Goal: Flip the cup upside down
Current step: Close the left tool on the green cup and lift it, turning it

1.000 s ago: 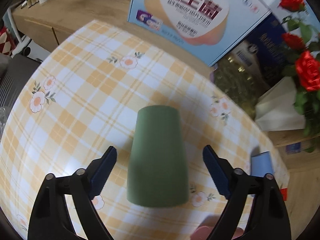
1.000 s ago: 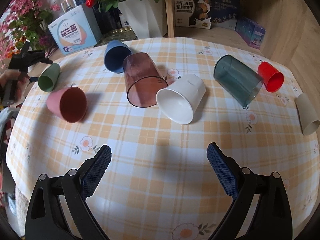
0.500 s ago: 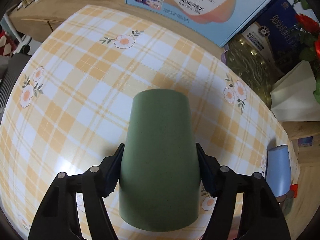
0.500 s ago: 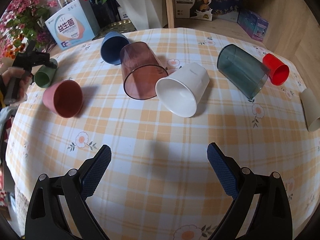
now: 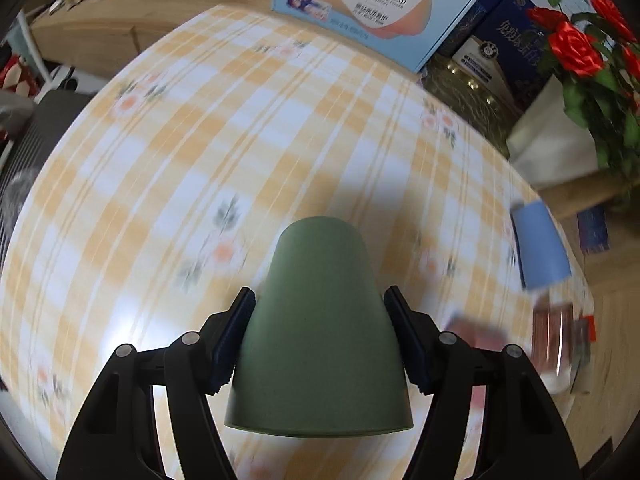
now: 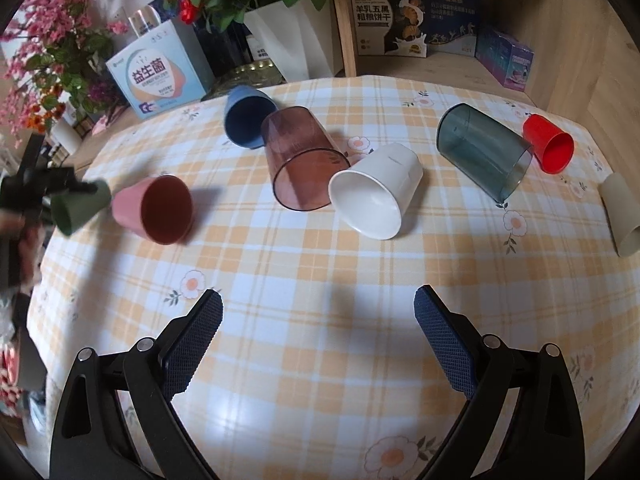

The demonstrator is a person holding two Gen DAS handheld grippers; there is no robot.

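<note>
My left gripper (image 5: 320, 308) is shut on a green cup (image 5: 320, 332), its pads on both sides of the cup's body. The cup's closed base points away from the camera and its rim is toward me; it hangs above the checked tablecloth (image 5: 200, 160). In the right wrist view the same green cup (image 6: 82, 208) shows tilted at the far left, off the table, held by the left gripper (image 6: 68, 194). My right gripper (image 6: 318, 320) is open and empty above the near part of the table.
Several cups lie on their sides: pink (image 6: 156, 210), blue (image 6: 244, 118), clear purple (image 6: 302, 160), white (image 6: 378, 196), dark clear (image 6: 482, 152), red (image 6: 550, 148), beige (image 6: 622, 214). A light blue box (image 6: 158, 76), a white vase (image 6: 292, 40) and flowers stand at the back.
My left gripper closed on the green cup and lifted it off the table, swinging toward the other cups. The right gripper drew slightly closer to the table.
</note>
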